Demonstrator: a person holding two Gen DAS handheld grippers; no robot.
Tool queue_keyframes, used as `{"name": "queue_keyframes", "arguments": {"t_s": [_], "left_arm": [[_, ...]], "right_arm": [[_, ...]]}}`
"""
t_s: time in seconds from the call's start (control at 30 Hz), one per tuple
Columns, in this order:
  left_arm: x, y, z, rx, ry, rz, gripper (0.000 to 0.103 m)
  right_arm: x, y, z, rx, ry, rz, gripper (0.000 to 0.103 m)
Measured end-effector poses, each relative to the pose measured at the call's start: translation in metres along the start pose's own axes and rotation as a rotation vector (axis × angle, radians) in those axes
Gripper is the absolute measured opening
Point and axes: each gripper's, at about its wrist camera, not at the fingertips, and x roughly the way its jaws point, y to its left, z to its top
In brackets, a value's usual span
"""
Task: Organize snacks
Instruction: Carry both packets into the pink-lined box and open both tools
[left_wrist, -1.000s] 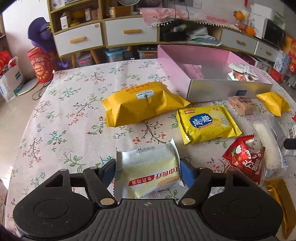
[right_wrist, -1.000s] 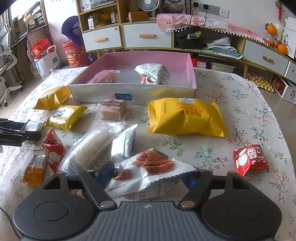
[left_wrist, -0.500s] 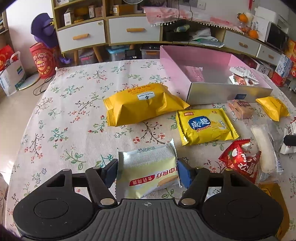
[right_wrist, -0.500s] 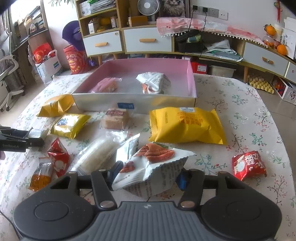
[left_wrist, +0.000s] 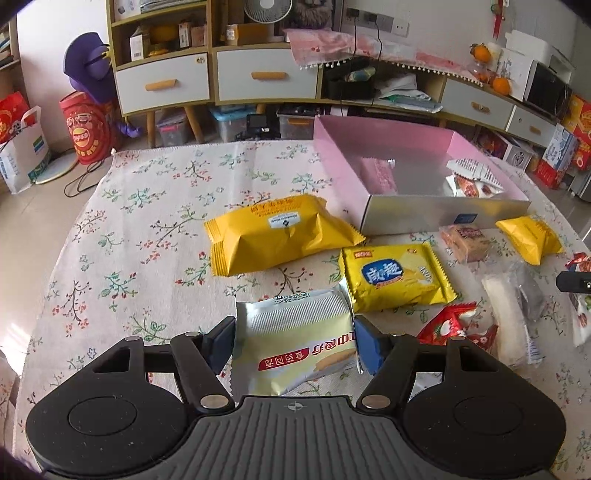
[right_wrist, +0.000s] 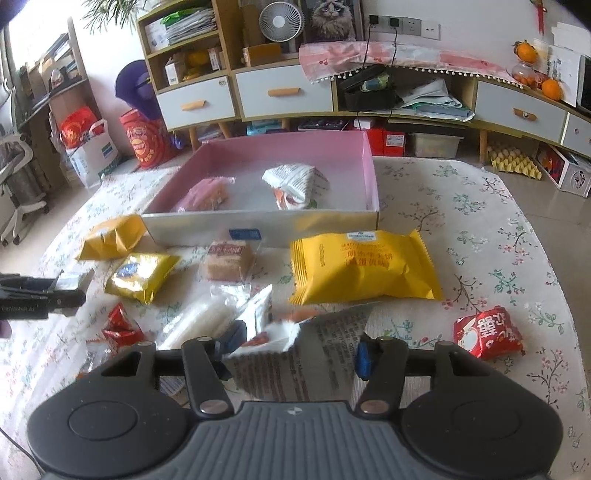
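Pale-yellow foil biscuit packet (left_wrist: 299, 343) sits clamped in my left hand-held gripper (left_wrist: 295, 341); my right hand-held gripper (right_wrist: 295, 349) clamps a white printed snack bag (right_wrist: 299, 350), pink-lined box (right_wrist: 371, 173) at twelve o'clock.

Both tools have risen — left tool (left_wrist: 294, 343), right tool (right_wrist: 300, 345).
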Motion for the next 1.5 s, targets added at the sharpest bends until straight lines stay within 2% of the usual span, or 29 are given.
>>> {"name": "queue_keyframes", "arguments": {"t_s": [0.4,0.67,0.83,1.13,1.33,1.5], "left_arm": [[-0.01,-0.038,0.021,0.013,-0.052,-0.048,0.066],[0.006,-0.078,0.054,0.048,-0.049,-0.067,0.066],[0.026,-0.101,0.081,0.04,-0.06,-0.088,0.066],[0.078,-0.128,0.111,0.064,-0.045,-0.044,0.067],[0.108,-0.135,0.121,0.089,-0.029,0.011,0.067],[0.118,-0.139,0.122,0.1,-0.043,0.045,0.068]], "right_arm": [[-0.007,-0.014,0.038,0.085,-0.099,0.023,0.041],[0.002,-0.033,0.071,0.244,-0.147,0.061,0.041],[0.024,-0.036,0.092,0.227,-0.171,0.039,0.041],[0.071,-0.046,0.103,0.171,-0.197,0.033,0.041],[0.087,-0.054,0.105,0.178,-0.208,0.084,0.041],[0.094,-0.056,0.106,0.209,-0.216,0.137,0.042]]}}
